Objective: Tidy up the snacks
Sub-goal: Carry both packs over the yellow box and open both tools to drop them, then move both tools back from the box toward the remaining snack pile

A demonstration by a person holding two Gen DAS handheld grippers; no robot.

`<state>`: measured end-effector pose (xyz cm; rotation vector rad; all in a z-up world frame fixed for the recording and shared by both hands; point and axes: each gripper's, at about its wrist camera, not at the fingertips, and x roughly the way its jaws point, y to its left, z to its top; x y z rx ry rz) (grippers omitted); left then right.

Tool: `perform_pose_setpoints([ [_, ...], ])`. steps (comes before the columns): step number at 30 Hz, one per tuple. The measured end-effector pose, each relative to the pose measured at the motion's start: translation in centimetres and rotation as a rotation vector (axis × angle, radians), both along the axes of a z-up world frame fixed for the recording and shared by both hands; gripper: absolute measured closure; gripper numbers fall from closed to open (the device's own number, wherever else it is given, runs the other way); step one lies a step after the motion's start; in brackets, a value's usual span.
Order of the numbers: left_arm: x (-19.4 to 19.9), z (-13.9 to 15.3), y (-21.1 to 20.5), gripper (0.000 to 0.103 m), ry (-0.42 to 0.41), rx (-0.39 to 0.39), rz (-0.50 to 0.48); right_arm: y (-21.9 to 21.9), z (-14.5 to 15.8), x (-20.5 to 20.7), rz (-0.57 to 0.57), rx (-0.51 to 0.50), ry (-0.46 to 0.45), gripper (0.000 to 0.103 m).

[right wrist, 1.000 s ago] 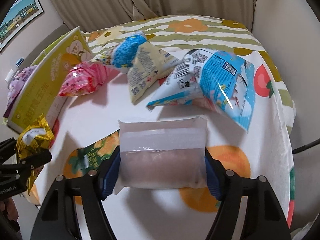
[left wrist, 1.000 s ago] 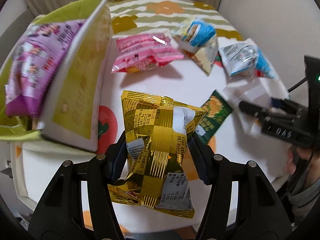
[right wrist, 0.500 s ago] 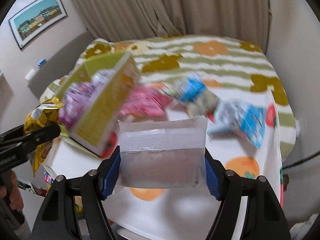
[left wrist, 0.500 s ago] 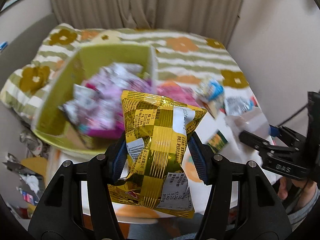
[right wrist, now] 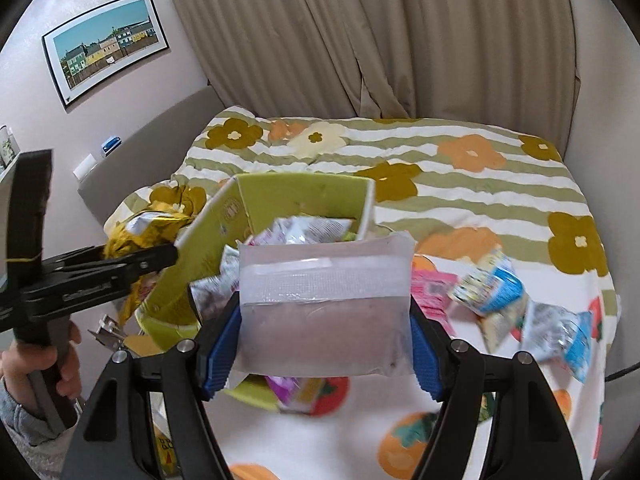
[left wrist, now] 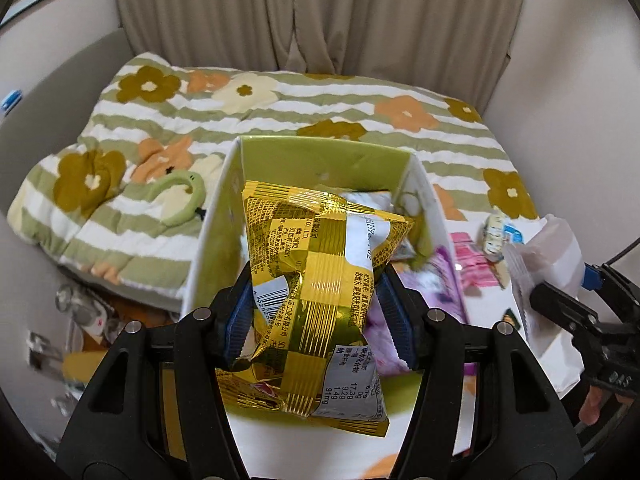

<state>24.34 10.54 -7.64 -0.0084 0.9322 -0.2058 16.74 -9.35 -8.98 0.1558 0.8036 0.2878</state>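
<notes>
Roughly halfway: gold bag (left wrist: pixel 316 280) is clamped by left gripper (left wrist: pixel 316 316) over the box (left wrist: pixel 320 156), frosted pouch (right wrist: pixel 324 300) by right gripper (right wrist: pixel 322 344), w/ pink pack (right wrist: pixel 432 288) & blue bags (right wrist: pixel 496 288) left at 3 o'clock.

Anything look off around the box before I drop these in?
The green box sits tilted, leaning rather than flat on the table, with purple packets spilling toward its low side. Both held packs look intact.

Soft even indoor light, fisheye bending and dark corners, motion blur at edges.
</notes>
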Motion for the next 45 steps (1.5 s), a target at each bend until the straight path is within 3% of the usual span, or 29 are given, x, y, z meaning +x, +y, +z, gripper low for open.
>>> perform_pose_setpoints([
  [9, 7.8, -3.1, 1.5, 0.044, 0.072, -0.037, -0.095, 3.9, -0.2, 3.5, -0.059, -0.02, 0.024, 0.033],
  [10, 8.3, -3.5, 1.5, 0.037, 0.081, -0.037, -0.098, 4.1, -0.3, 3.8, -0.065, -0.024, 0.03, 0.033],
  [11, 8.6, -3.8, 1.6, 0.019, 0.088, -0.036, -0.1, 4.3, -0.4, 4.2, -0.072, -0.028, 0.035, 0.033],
  [13, 9.2, -4.4, 1.6, 0.0, 0.096, -0.025, -0.102, 4.8, -0.6, 4.6, -0.081, -0.032, 0.047, 0.033],
  [27, 3.8, -3.5, 6.7, 0.0, 0.082, -0.049, 0.001, 6.0, -2.3, 7.6, -0.05, -0.007, 0.139, 0.03],
  [31, 2.1, -3.3, 7.5, 0.0, 0.076, -0.037, 0.03, 5.7, -3.1, 7.0, -0.04, 0.042, 0.122, 0.001],
  [45, -2.9, -2.3, 7.0, 0.0, 0.048, -0.039, 0.038, 6.8, -2.3, 2.1, -0.009, 0.001, 0.04, 0.001],
])
